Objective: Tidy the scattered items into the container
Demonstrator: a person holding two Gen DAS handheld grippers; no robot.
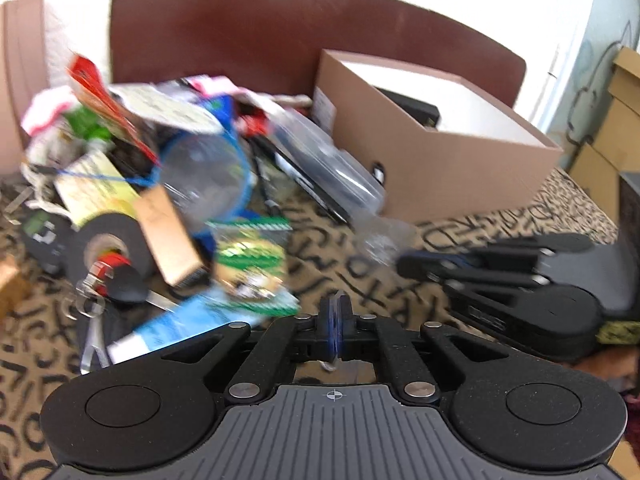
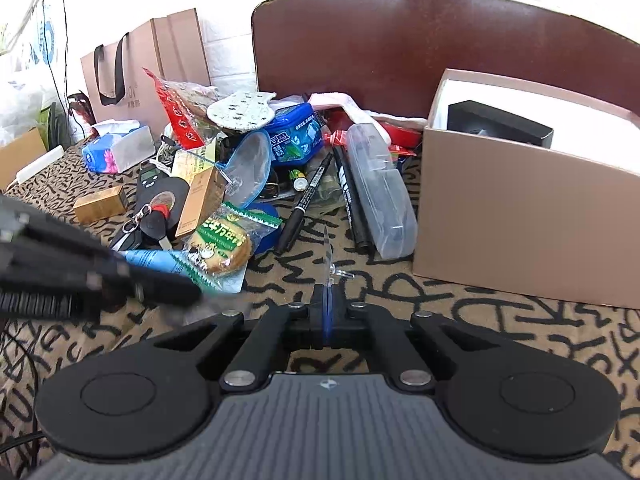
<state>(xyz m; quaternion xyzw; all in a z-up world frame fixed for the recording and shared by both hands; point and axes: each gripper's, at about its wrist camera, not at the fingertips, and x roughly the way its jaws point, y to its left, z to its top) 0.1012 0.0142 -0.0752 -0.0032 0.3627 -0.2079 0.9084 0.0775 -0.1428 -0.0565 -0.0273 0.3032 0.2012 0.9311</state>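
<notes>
A pile of scattered items lies on a patterned cloth: a clear pencil case (image 2: 380, 188), a black marker (image 2: 306, 200), a blue gum tub (image 2: 296, 136), a wrapped biscuit (image 2: 220, 246), car keys (image 2: 148, 228) and a tape roll (image 1: 108, 240). The brown cardboard box (image 2: 520, 216) stands open to the right and holds a black item (image 2: 500, 124). My left gripper (image 1: 336, 320) is shut and hovers just before the pile. My right gripper (image 2: 327, 300) is shut on a thin clear plastic piece (image 2: 329, 256), left of the box front. Each gripper shows in the other's view, blurred.
A dark red chair back (image 2: 420, 48) stands behind the pile and box. A brown paper bag (image 2: 148, 64) and a tissue pack (image 2: 116, 148) sit at the far left. Stacked cardboard boxes (image 1: 616, 120) stand far right. Patterned cloth (image 2: 520, 340) lies bare in front of the box.
</notes>
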